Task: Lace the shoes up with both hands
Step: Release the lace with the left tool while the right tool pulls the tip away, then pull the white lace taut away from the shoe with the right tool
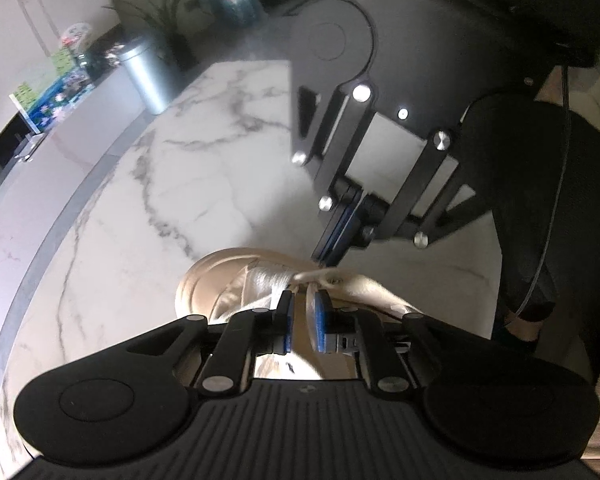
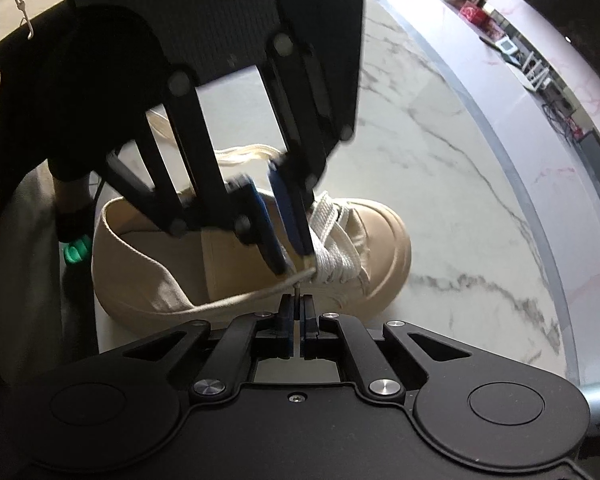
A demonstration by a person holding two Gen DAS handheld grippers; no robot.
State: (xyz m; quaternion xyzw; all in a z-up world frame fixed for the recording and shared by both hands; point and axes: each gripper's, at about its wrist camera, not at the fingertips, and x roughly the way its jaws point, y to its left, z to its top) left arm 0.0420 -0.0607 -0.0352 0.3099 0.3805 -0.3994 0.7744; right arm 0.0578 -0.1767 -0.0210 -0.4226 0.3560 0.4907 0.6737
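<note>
Beige shoe (image 2: 252, 248) side shows only behind right tongs (image 2: 297, 312).

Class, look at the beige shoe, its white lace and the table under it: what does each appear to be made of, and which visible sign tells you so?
The beige high-top shoe looks like matte woven canvas, with a smooth, rubber-like toe cap. The flat white lace shows a braided textile weave. The white grey-veined tabletop looks like polished marble or an imitation; its veins and sheen suggest stone.

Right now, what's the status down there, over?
Right gripper shut on lace tip. Left gripper open, fingers astride a lace strand over the beige shoe. Nothing in the way.
</note>
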